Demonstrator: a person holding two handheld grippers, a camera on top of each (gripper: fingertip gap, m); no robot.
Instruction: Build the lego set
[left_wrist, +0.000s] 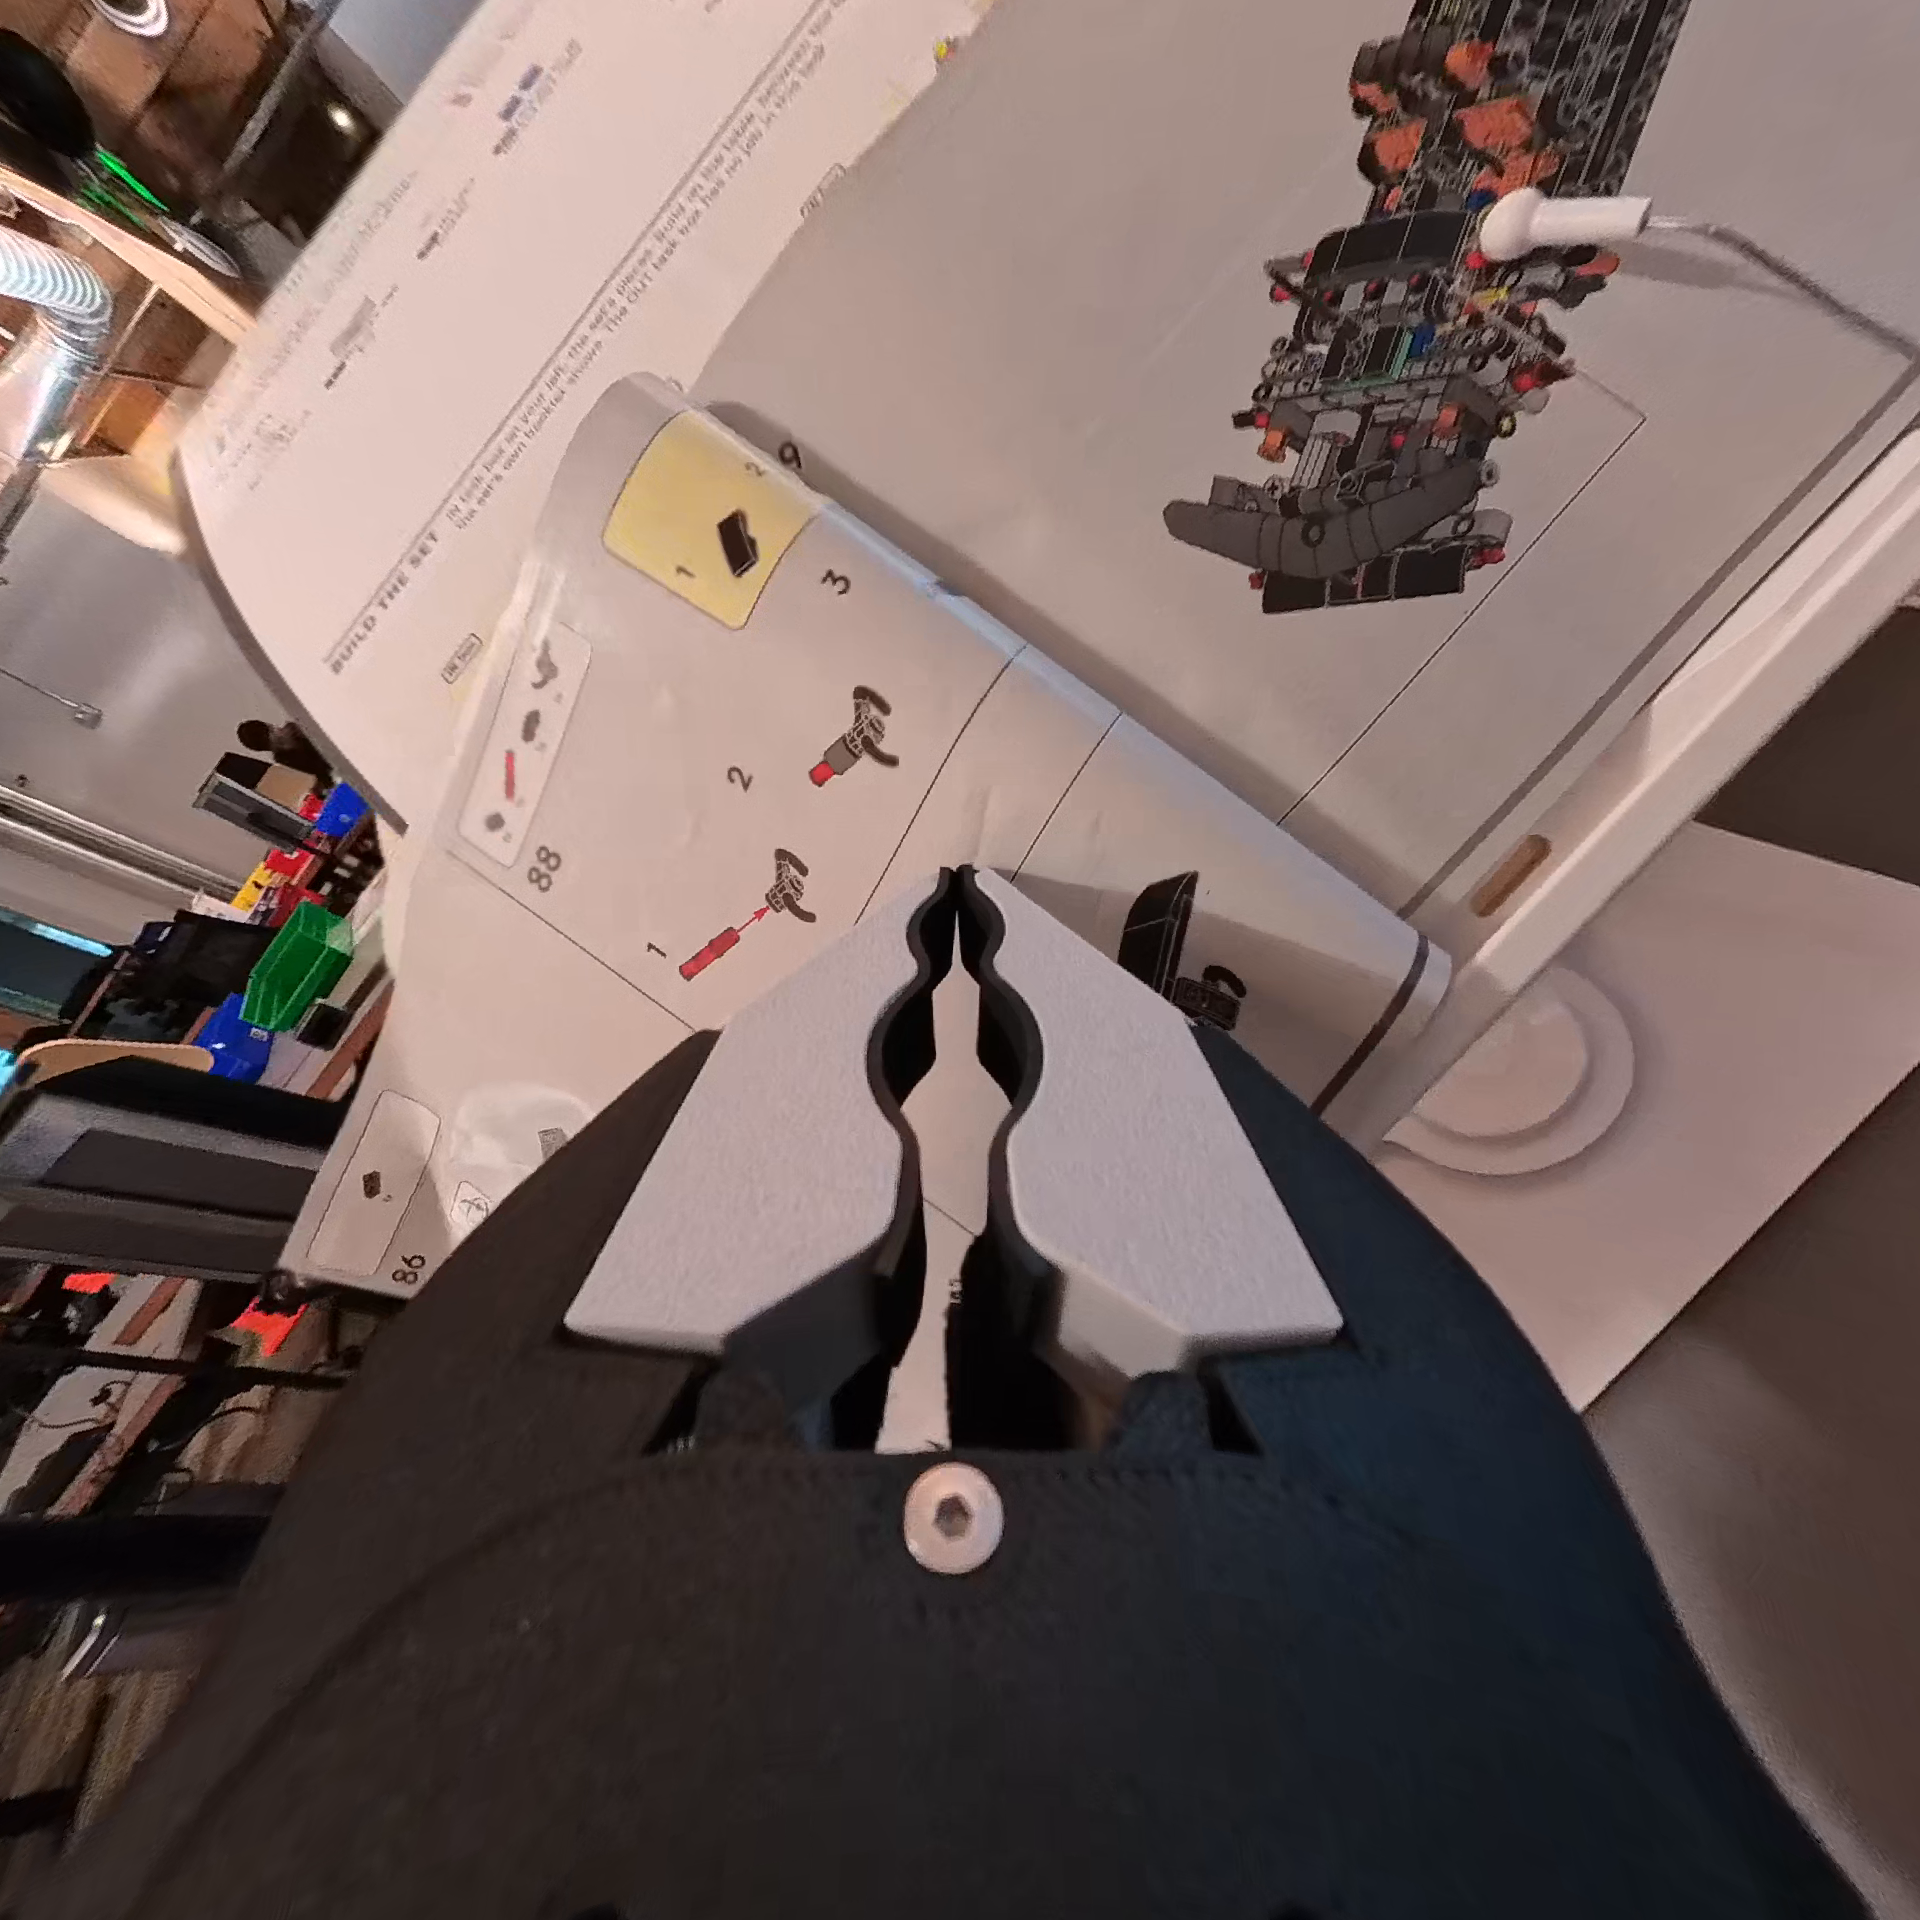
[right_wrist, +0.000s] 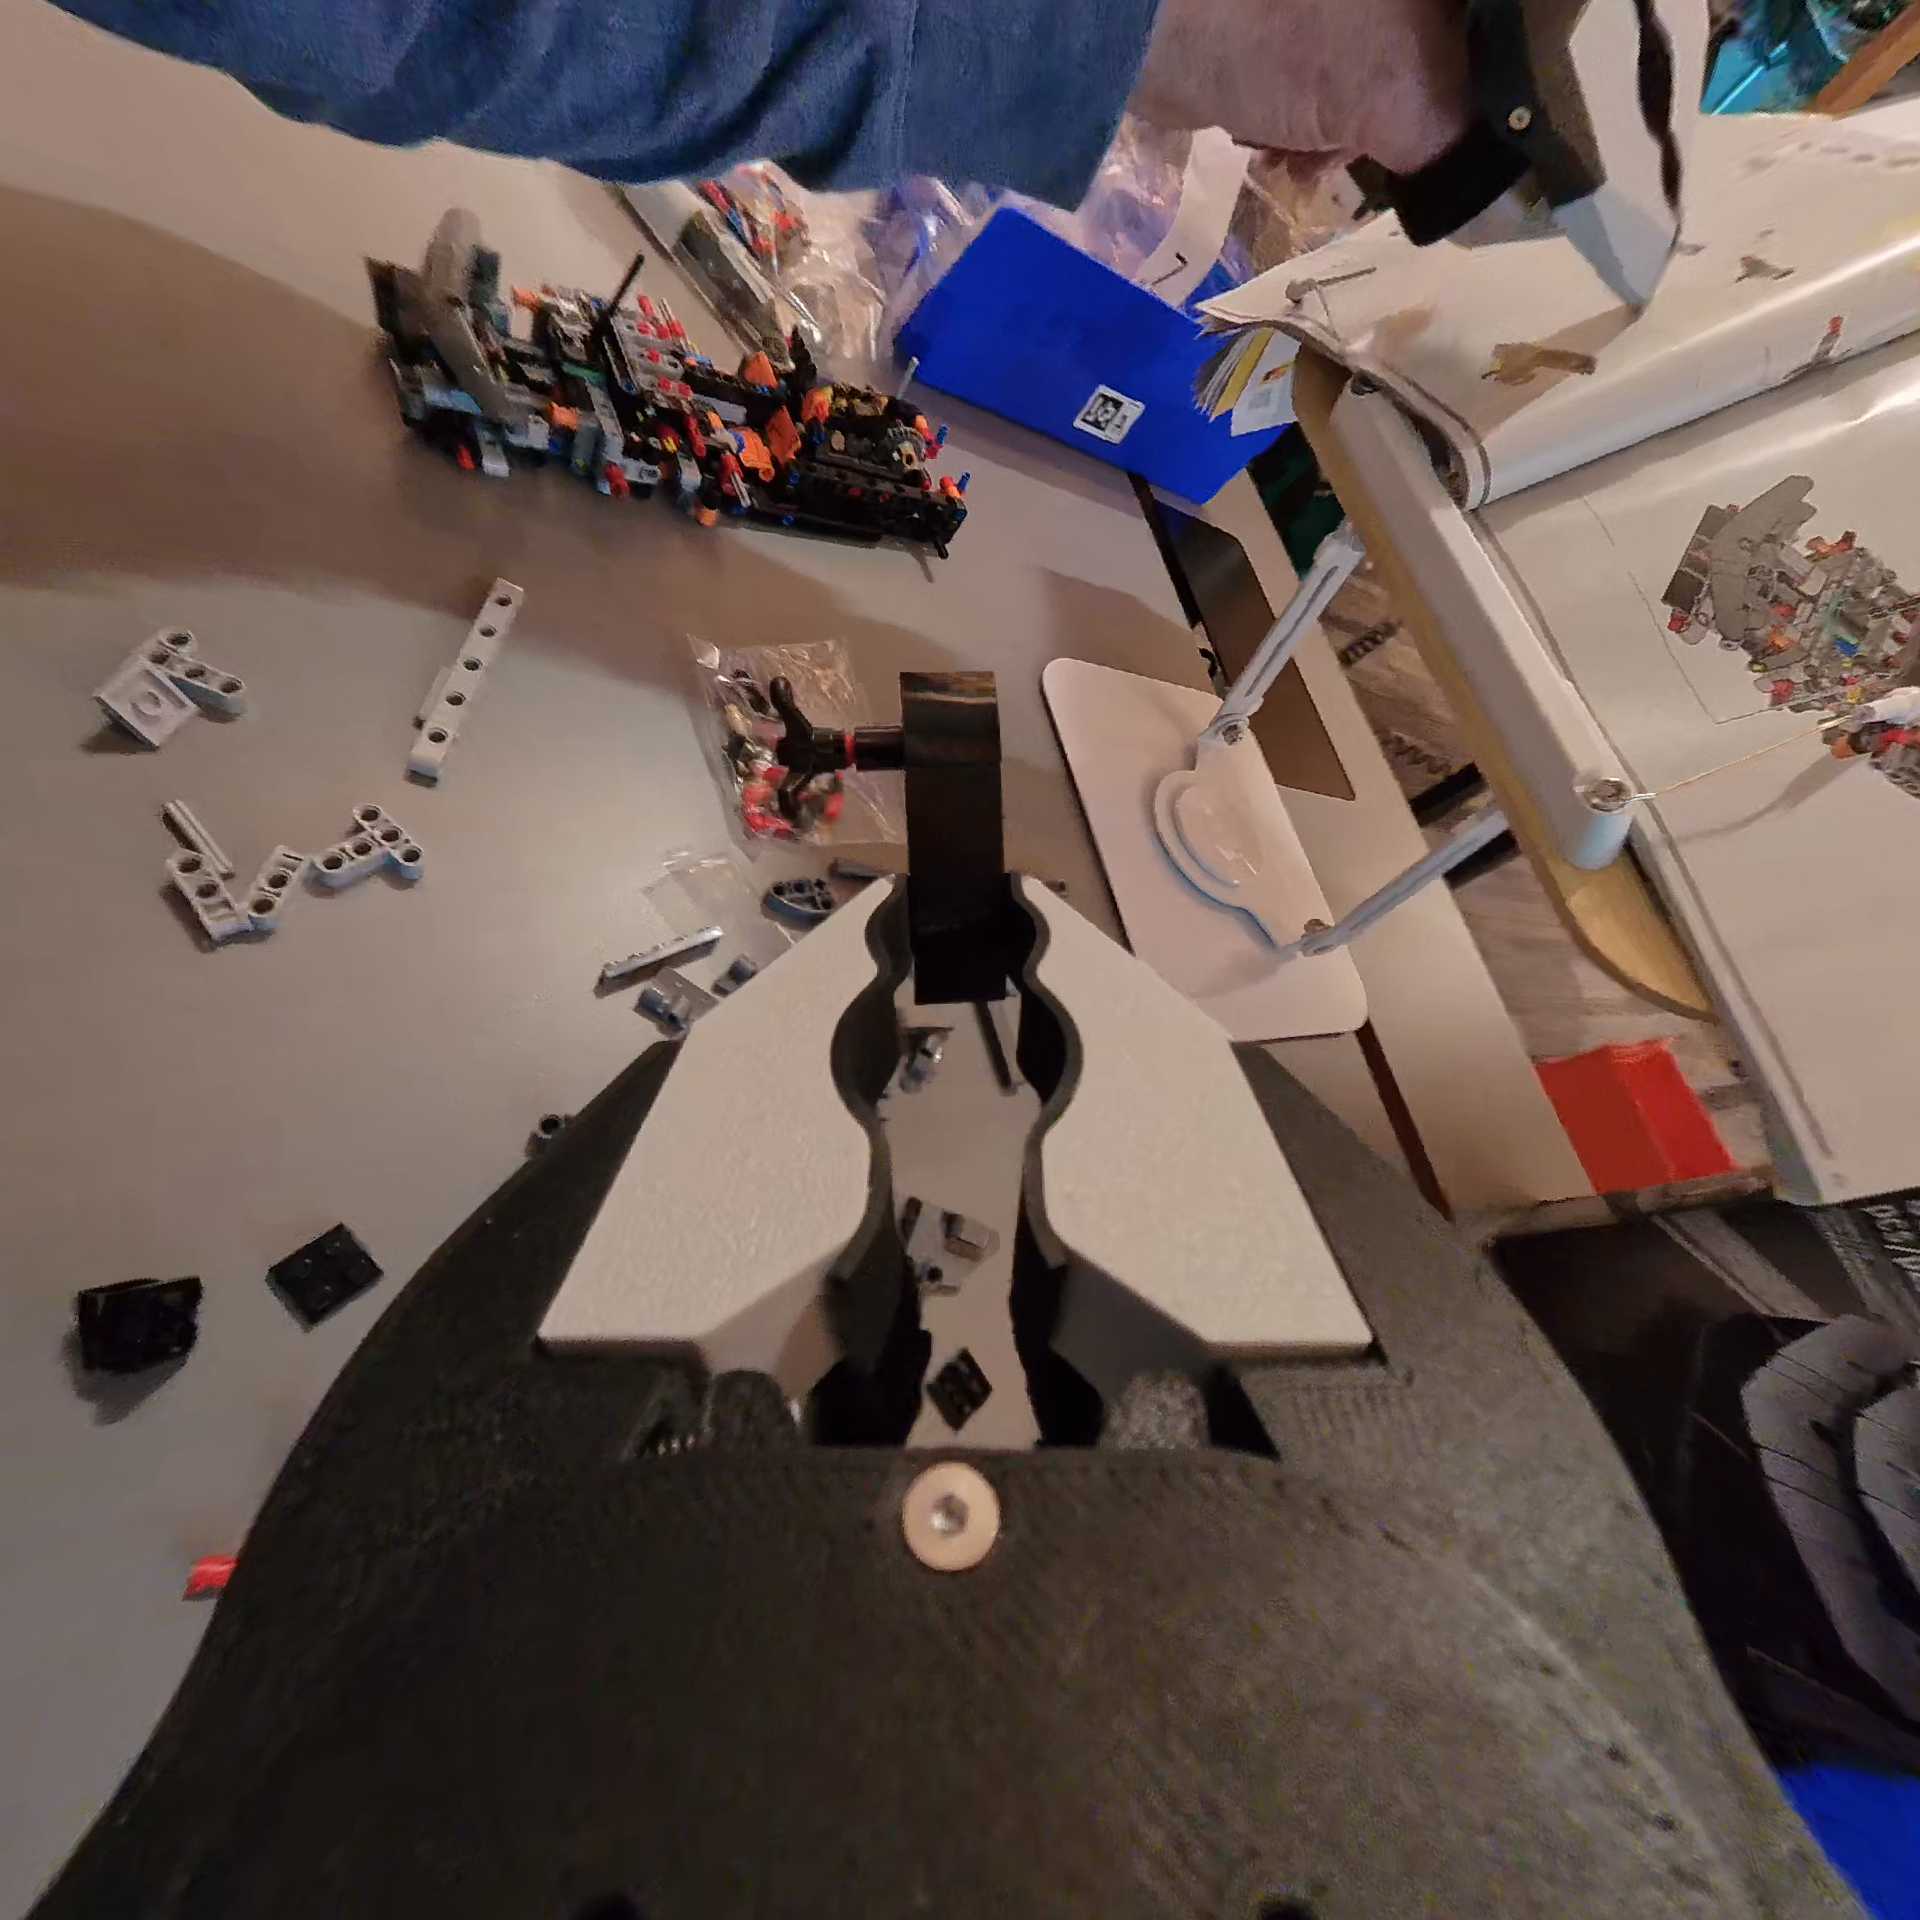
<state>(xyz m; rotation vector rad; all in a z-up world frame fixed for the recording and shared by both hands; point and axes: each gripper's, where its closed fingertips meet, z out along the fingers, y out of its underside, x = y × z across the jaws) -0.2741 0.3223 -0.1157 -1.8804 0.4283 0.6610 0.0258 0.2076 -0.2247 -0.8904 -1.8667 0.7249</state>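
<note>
My right gripper (right_wrist: 956, 904) is shut on a black curved panel (right_wrist: 951, 810) and holds it upright above the table. A black connector with a red pin (right_wrist: 821, 750) sticks out of the panel's left side. The part-built model (right_wrist: 665, 416), black with orange and red bits, lies on the grey table (right_wrist: 260, 1091) at the back left. My left gripper (left_wrist: 958, 881) is shut with nothing between its tips, right in front of the open instruction booklet (left_wrist: 831, 748) on its stand. It also shows in the right wrist view (right_wrist: 1626, 249), held by a hand at the booklet's top.
Loose grey beams (right_wrist: 291, 873) and a long grey beam (right_wrist: 462, 681) lie at the left, two black plates (right_wrist: 322, 1273) nearer. A clear bag of small parts (right_wrist: 769, 821) lies behind the panel. A blue box (right_wrist: 1070, 343), the stand's white base (right_wrist: 1101, 727) and a red bin (right_wrist: 1631, 1117) are at the right.
</note>
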